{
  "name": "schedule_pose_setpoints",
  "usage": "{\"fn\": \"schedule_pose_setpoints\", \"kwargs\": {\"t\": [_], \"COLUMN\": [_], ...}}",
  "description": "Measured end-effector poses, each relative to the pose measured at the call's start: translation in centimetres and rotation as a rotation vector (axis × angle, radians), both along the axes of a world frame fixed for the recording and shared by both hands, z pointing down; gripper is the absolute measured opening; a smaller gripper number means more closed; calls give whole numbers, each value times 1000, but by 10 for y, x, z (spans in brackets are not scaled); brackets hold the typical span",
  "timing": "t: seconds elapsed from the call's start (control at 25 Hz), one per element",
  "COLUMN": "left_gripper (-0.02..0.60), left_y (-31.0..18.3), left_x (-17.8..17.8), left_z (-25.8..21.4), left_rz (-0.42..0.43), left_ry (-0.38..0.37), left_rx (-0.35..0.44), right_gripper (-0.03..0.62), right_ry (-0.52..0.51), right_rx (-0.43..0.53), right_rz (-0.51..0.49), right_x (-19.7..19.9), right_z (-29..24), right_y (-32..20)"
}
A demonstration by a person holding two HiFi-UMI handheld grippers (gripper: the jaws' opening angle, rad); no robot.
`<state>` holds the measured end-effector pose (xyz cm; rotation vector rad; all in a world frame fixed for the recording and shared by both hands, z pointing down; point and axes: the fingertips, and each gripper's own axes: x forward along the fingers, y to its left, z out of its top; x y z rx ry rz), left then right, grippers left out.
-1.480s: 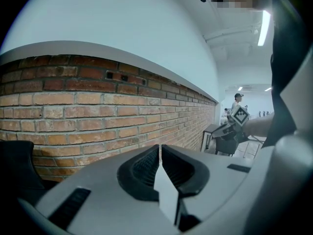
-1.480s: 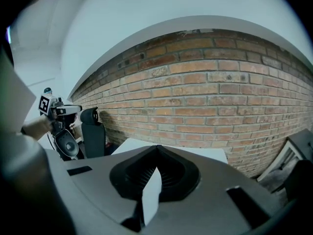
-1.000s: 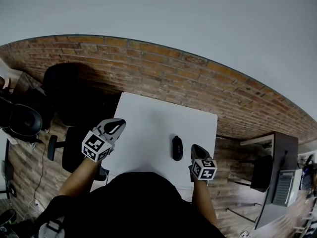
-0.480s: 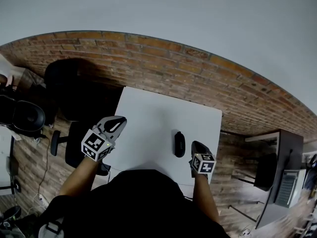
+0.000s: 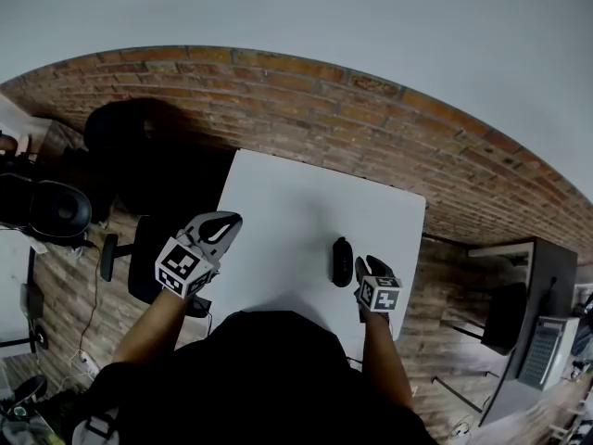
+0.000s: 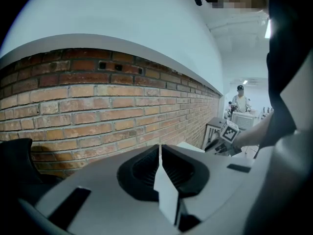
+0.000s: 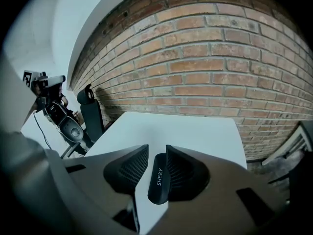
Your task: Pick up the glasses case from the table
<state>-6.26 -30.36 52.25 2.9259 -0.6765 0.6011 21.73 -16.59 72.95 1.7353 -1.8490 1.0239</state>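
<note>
R gripper (image 7: 156, 151): jaws partly apart and not clamped on anything. They have just been opening after being closed a moment ago. The case (image 7: 158, 180) now lies in the gap, lengthwise along the jaws. A clear gap shows at the left pad. The case sits close against the right pad, and contact there cannot be confirmed.

Head view: R gripper (image 5: 370, 265) has dropped toward the bench (image 5: 296, 202) over the last second and closed in on the case (image 5: 342, 260). Earlier it hung nearer the person, off the case's near right end. Now its tips are alongside the case on that side.

Case: dark, oblong, flat on the white bench (image 7: 190, 126) toward the right edge, apparently in the same spot as before. Not lifted.

L gripper (image 6: 160, 148): jaws together, nothing between them. In the head view the L gripper (image 5: 230, 221) is held over the bench's left edge, well apart from the case, with no real change in position.

Assessment: the approach looks nearly done and the jaws are set for the grasp. Closing and lifting are not yet done. The case is off-centre in the gap, so closing may nudge it sideways. Its smooth, rounded shell could slip unless the pads close squarely on it.
</note>
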Motion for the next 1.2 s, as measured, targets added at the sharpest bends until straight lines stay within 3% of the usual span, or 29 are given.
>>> {"fn": "schedule_pose_setpoints", "kwargs": {"t": [0.68, 1.2], "left_gripper": [25, 25], "left_y": [-4, -3], "left_x": [8, -1], "left_z": [20, 32], "left_rz": [18, 14], "left_ry": [-21, -46], "left_rx": [-42, -70], "right_gripper": [193, 297], "right_ry": [-13, -17], "right_rx": [-137, -249], "right_rz": [-79, -84], "right_x": [-24, -33], "right_z": [75, 129], "right_y": [-3, 7]}}
